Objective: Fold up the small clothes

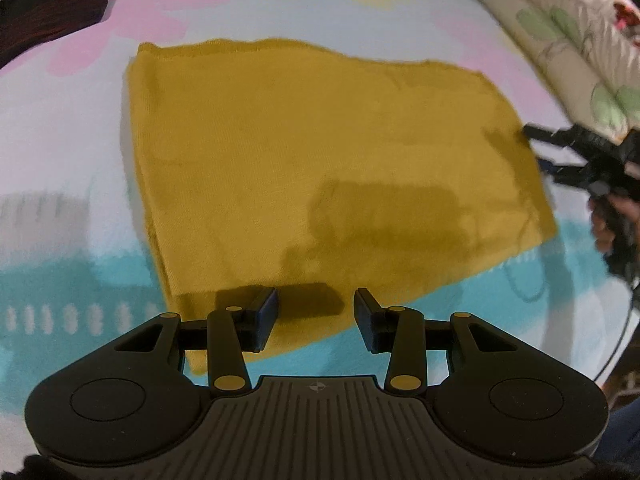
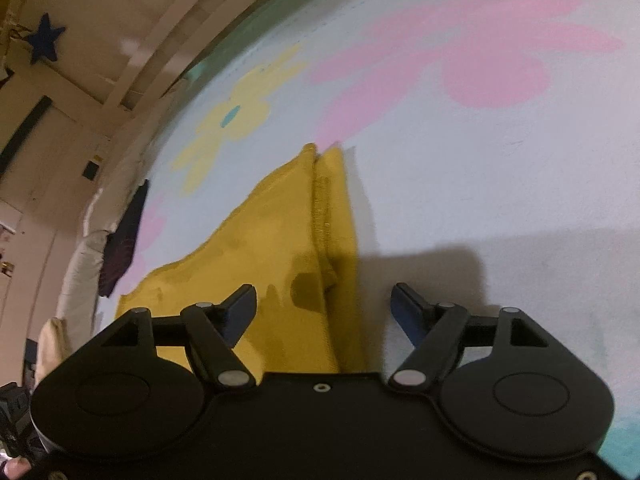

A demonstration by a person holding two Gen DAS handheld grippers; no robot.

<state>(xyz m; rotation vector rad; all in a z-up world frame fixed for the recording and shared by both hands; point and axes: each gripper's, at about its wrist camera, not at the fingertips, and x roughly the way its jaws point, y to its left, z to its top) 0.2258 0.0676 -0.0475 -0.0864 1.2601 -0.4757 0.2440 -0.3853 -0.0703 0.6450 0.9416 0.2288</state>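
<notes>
Left wrist: mustard garment (image 1: 320,168) lies folded flat, faintly creased.

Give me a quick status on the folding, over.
Left claw open at the yellow cloth's near edge. Right claw open over its hemmed side. Cloth flat on the bedspread, ungripped. Dark garment off to the corner.

No readable text in either view

You will find no words, numbers or brand names to read here. The only mark is a small round cross-shaped emblem (image 1: 316,387) on the ribbed grey housing of the left gripper (image 1: 316,314), near you in the left wrist view, and it carries no letters; the right wrist view shows no writing either.
</notes>
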